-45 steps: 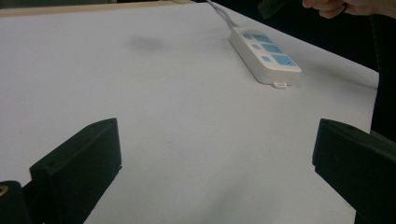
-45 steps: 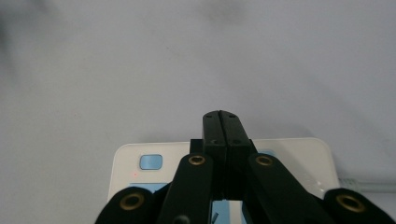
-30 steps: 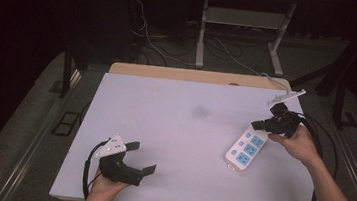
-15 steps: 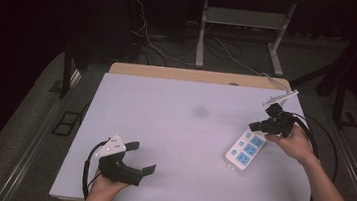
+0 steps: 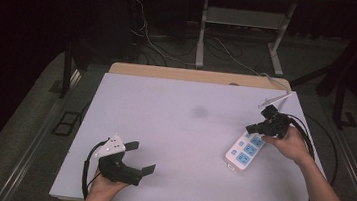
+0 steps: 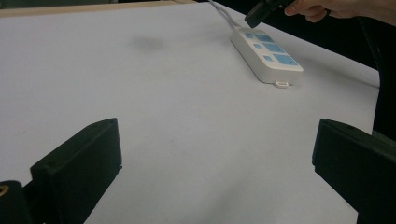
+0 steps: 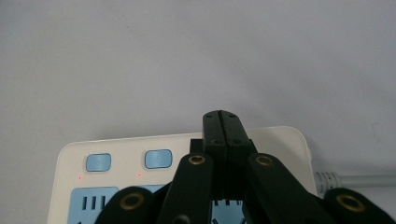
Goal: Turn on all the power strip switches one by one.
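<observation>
The right gripper (image 7: 223,116), jaws pressed together, is hovering just above the stiff, light power strip (image 7: 177,154) (slick plastic), best pressed squarely on its switches.

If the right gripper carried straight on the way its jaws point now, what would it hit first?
Most likely the power strip: the right gripper, jaws closed together, hangs over its switch end. Whether it already touches is unclear; beyond lies the bare table.
</observation>
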